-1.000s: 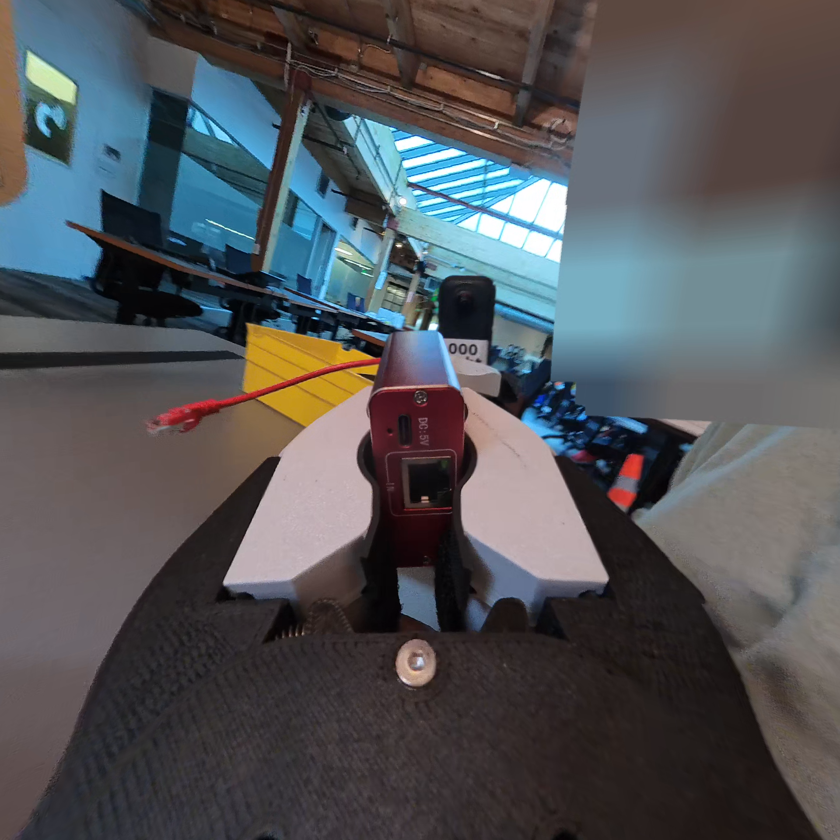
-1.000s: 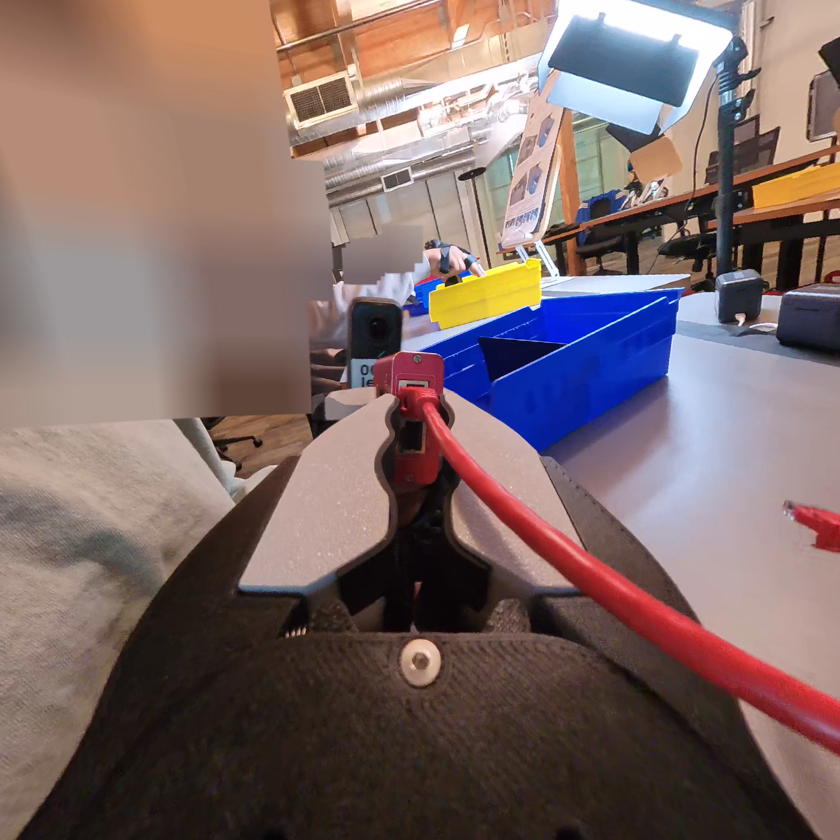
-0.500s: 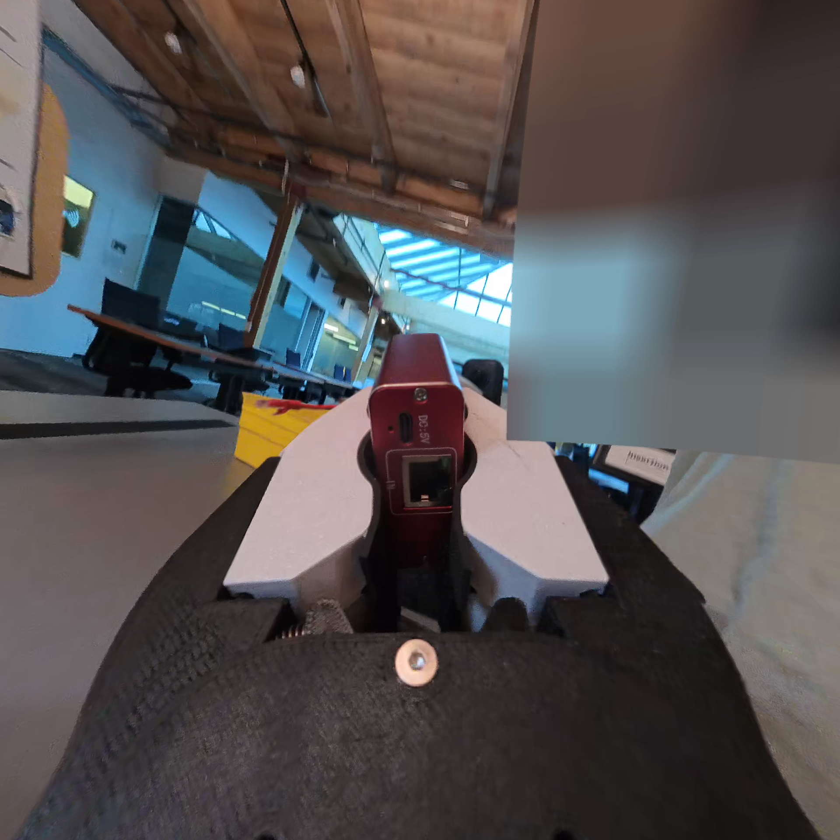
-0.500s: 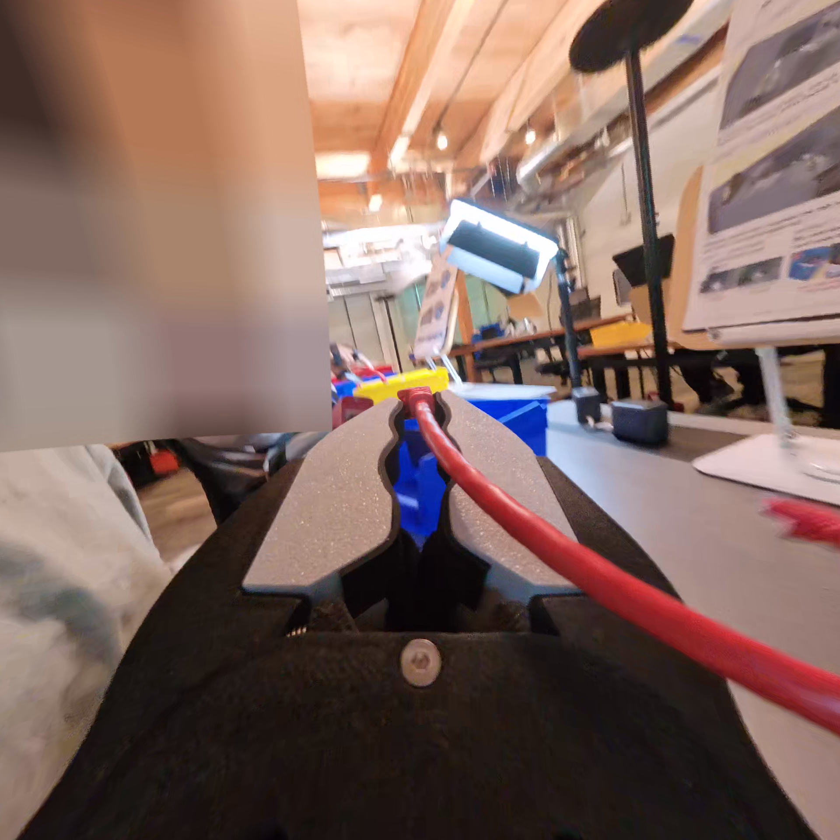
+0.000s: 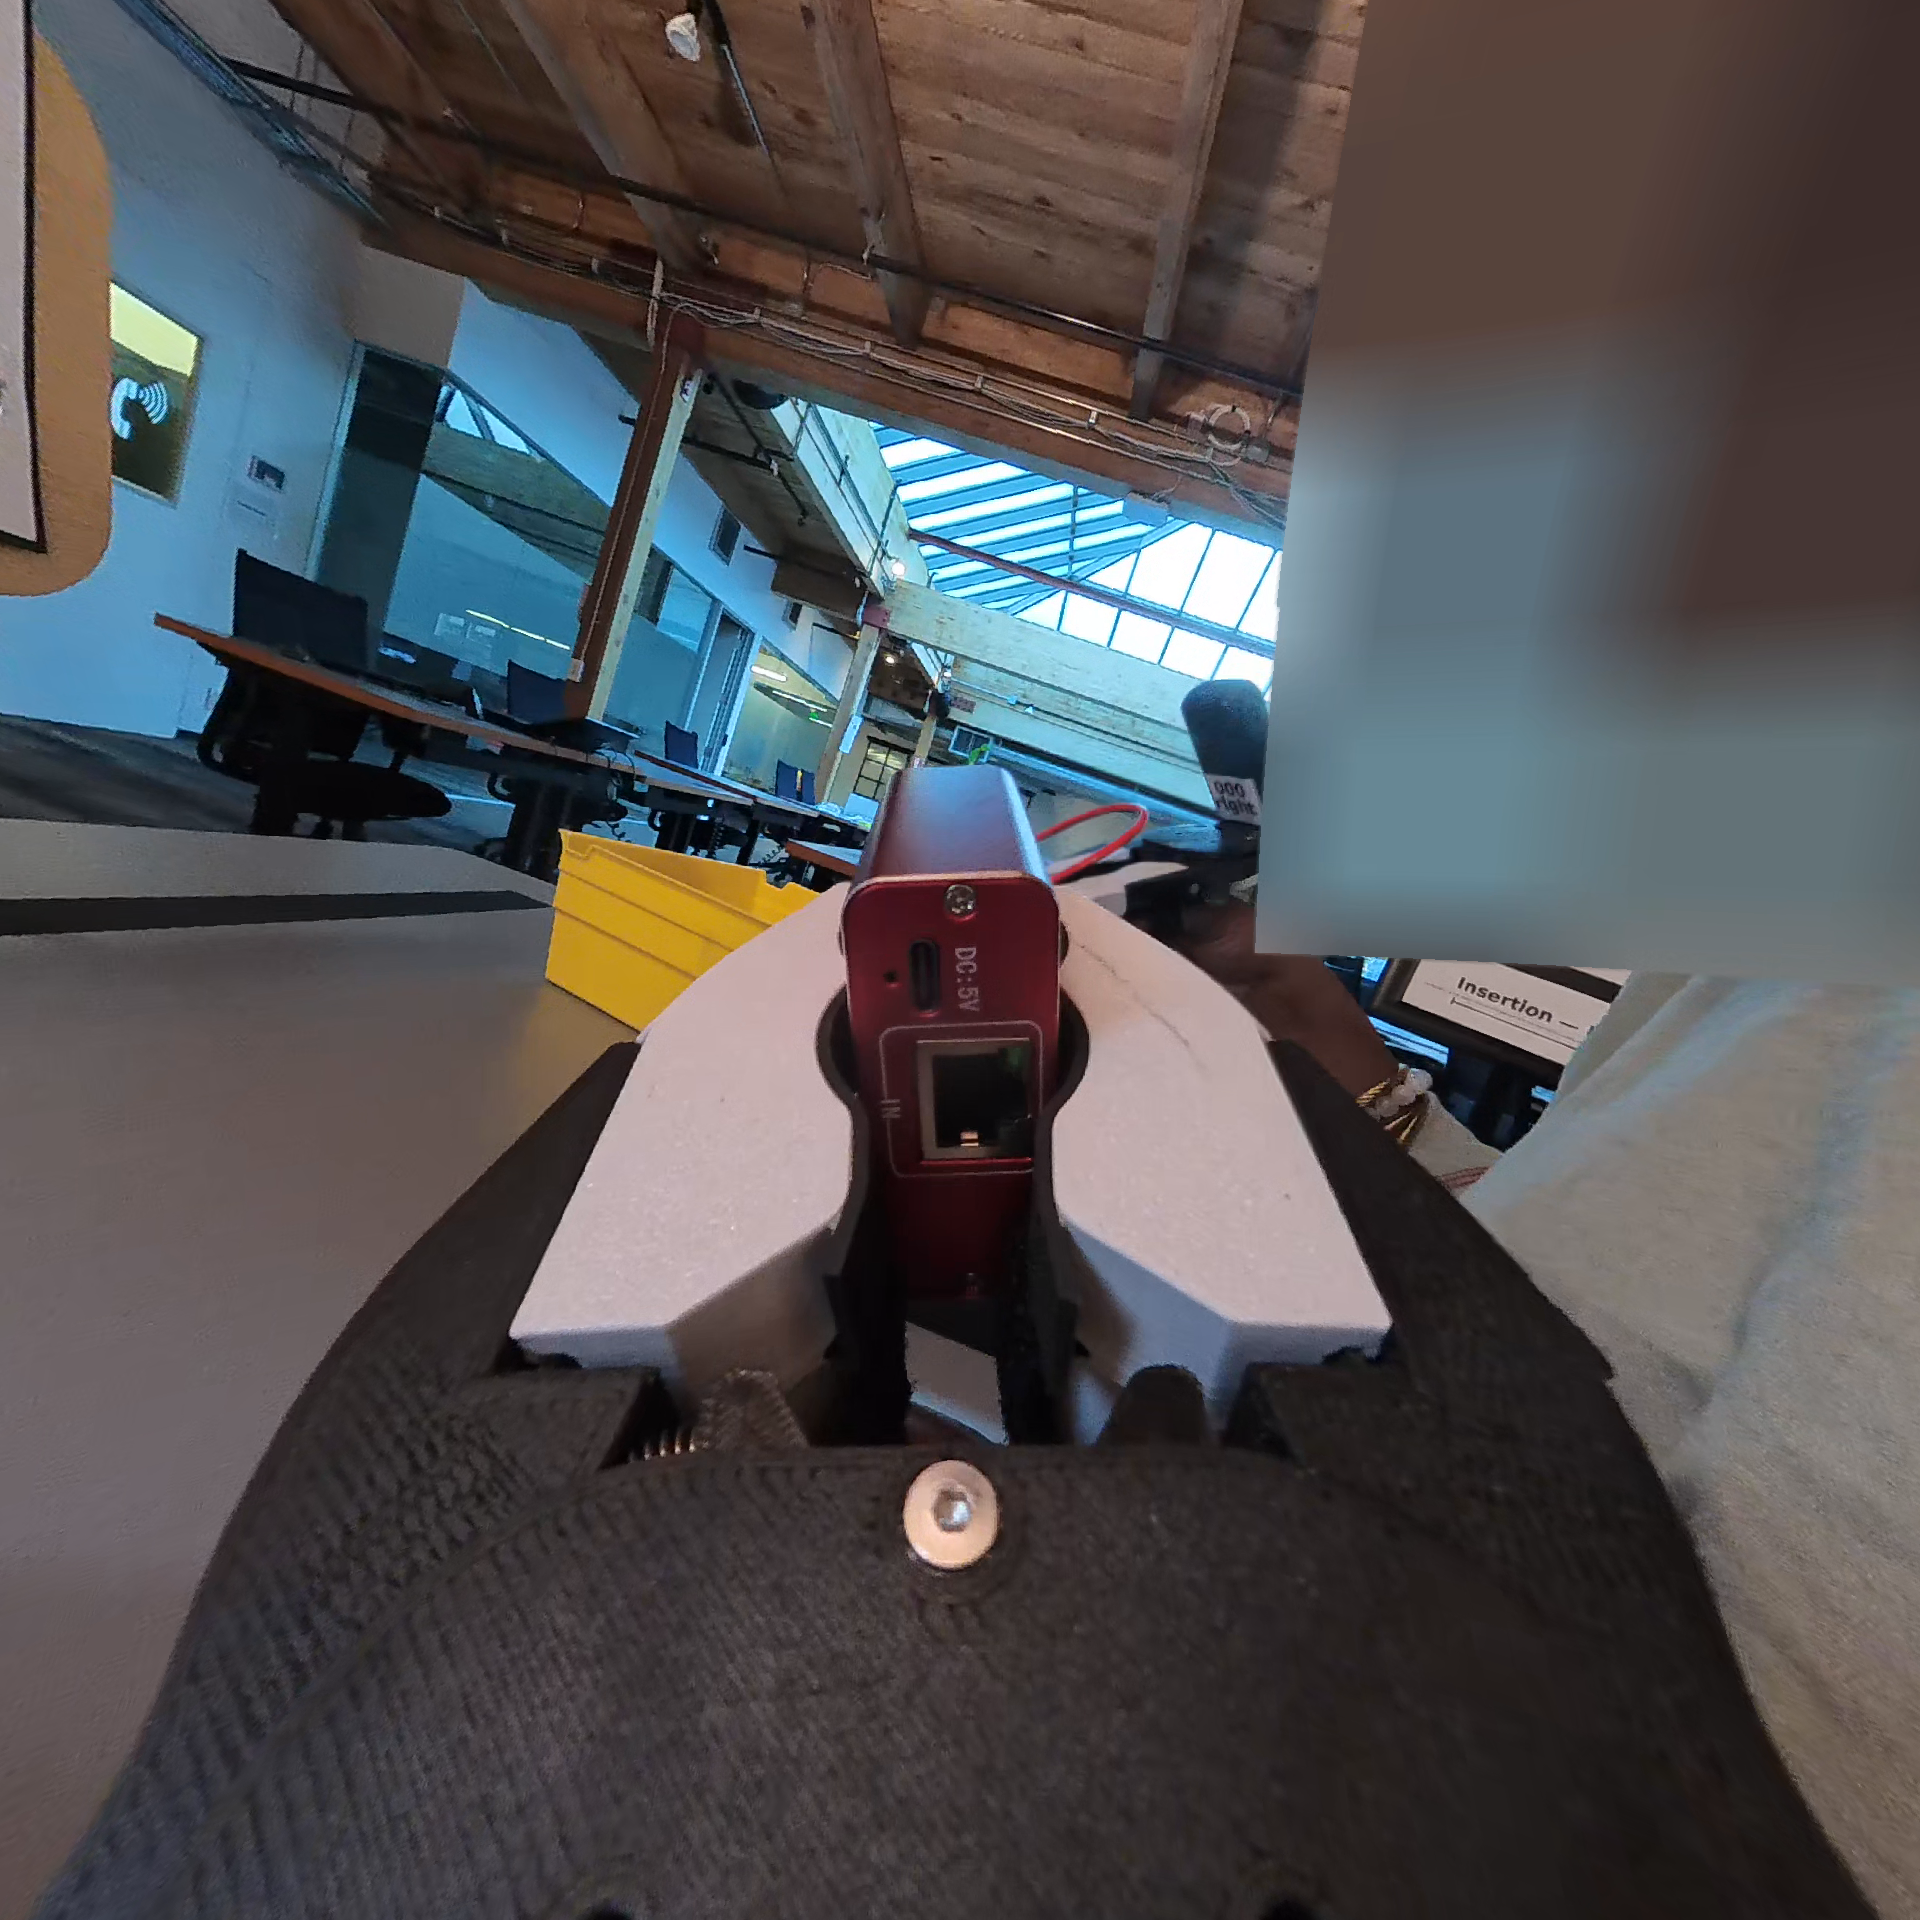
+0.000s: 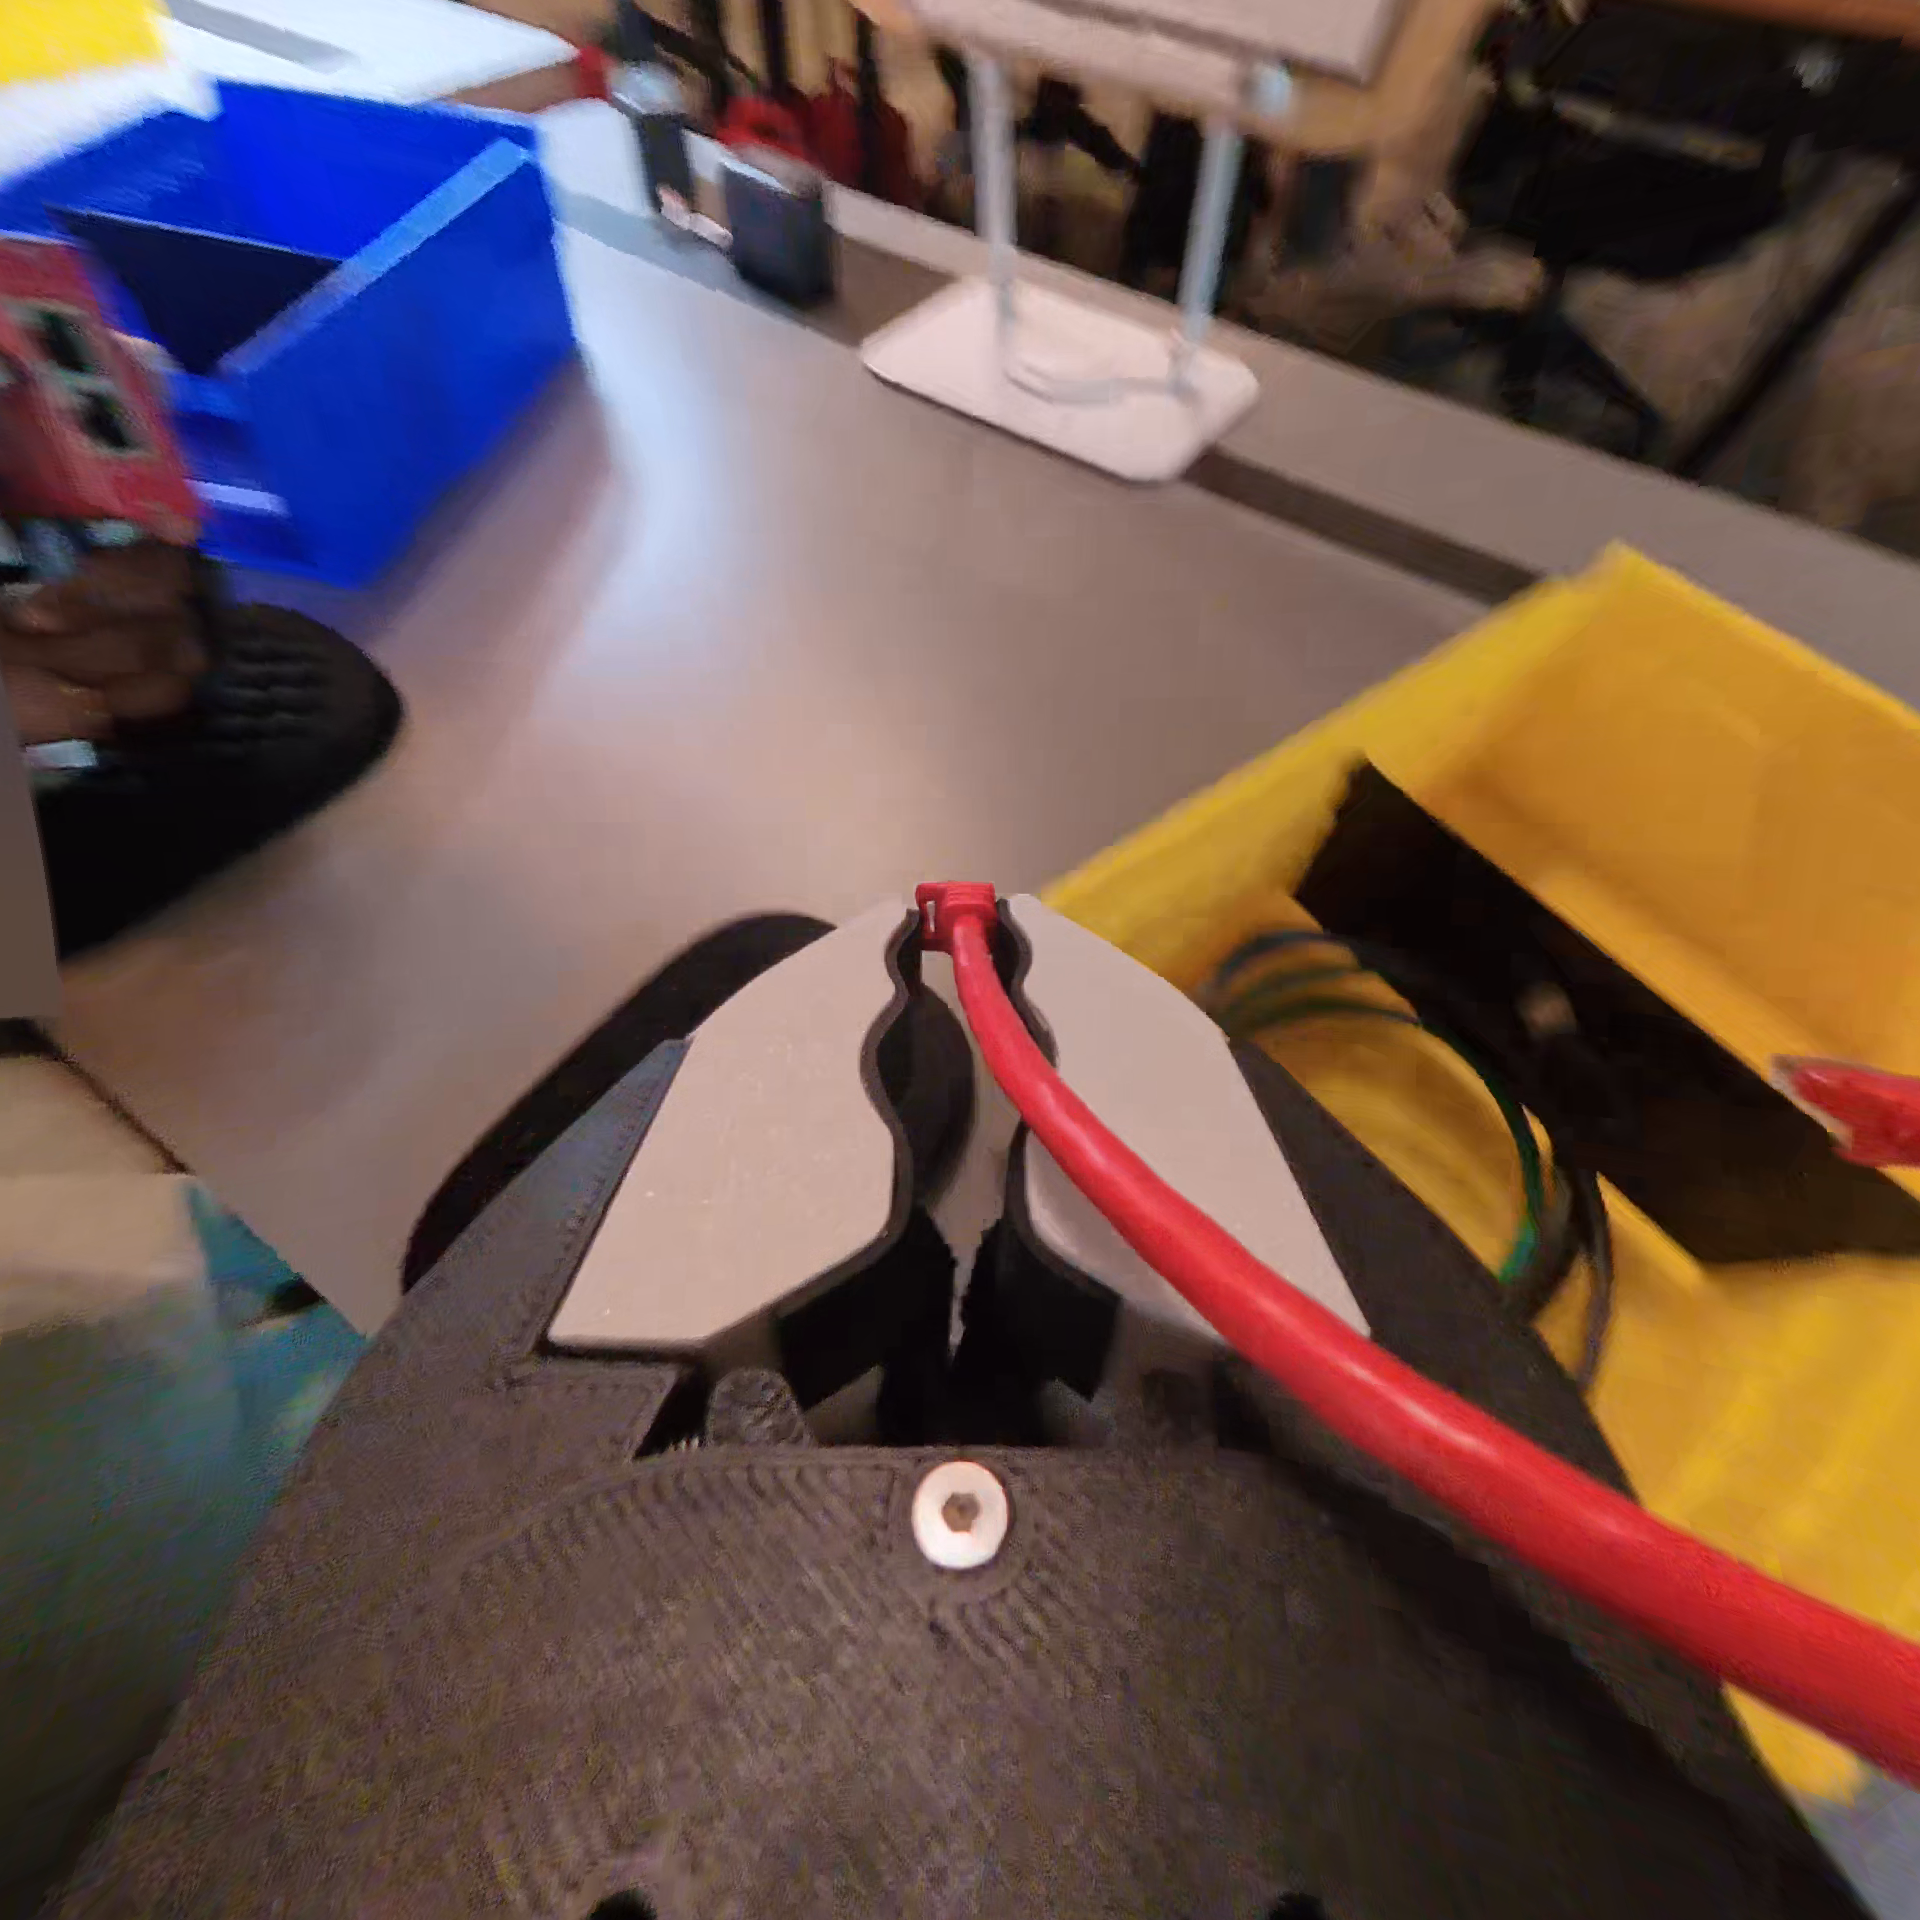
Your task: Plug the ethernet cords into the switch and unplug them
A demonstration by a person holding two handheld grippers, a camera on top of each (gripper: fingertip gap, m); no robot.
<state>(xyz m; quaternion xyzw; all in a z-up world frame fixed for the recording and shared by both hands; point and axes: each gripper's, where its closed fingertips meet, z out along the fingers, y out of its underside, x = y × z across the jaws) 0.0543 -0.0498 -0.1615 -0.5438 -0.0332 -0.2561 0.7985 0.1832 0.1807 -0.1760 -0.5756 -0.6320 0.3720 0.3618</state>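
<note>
**Switch in the left gripper, red cord in the right**

The left gripper (image 5: pixel 951 997) clamps a dark red switch (image 5: pixel 951 1023) between its grey fingers (image 5: pixel 727 1132), the box standing on end with an empty network port on its near face. The right gripper (image 6: pixel 956 920) is pressed together on the plug end of a red ethernet cord (image 6: pixel 1195 1257); the plug tip shows just past the fingertips, and the cord trails back over the right finger toward the lower right edge. The cord is not in the switch.

Only the right wrist view shows the yellow bin (image 6: pixel 1662 727) from above: it sits just right of the gripper, with a black divider (image 6: pixel 1558 997) and a coiled green cable (image 6: pixel 1351 987) inside, and the cord's other red plug (image 6: pixel 1860 1107) hangs over it. That view also catches the switch blurred at the far left, ahead of a blue bin (image 6: pixel 395 343), and a white stand base (image 6: pixel 1060 384) farther back.

The left wrist view shows the yellow bin beyond the switch on the grey table (image 5: pixel 229 1091), under a wooden-beam ceiling (image 5: pixel 987 156) with a skylight (image 5: pixel 1091 540) and rows of desks.
</note>
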